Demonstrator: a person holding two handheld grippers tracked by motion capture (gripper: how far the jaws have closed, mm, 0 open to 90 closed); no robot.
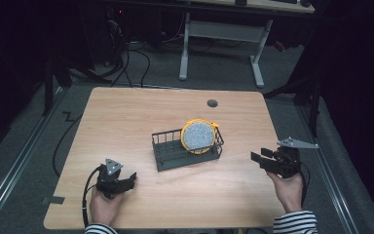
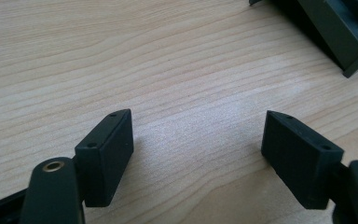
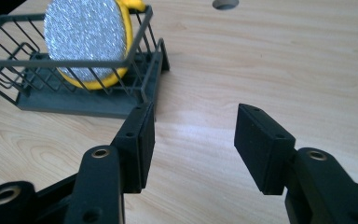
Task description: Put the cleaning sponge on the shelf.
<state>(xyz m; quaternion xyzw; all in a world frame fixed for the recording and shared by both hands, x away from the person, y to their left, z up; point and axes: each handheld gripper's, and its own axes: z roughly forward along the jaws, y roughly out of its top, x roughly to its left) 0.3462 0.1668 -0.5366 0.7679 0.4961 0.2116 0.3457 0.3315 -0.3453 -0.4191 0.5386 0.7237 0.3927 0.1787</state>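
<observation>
Right gripper (image 3: 191, 140) jaws part-open, nothing held; yellow-rimmed glittery disc (image 3: 87, 39) in wire rack (image 3: 9, 100) judged light, stiff, best pinched at rim.

A round plate (image 1: 197, 136) stands on edge inside the dark wire dish rack (image 1: 169, 155), at the rack's right end as the high view shows it. The plate has a yellow rim and a grey, speckled, glittery face turned toward the near side of the rack. It leans slightly against the rack's thin wire bars, its top rising well above the rack's upper rail. In the right gripper view the plate (image 3: 86, 35) sits behind the rack's wire front (image 3: 81, 84), its lower yellow edge resting on the rack's flat dark base.
</observation>
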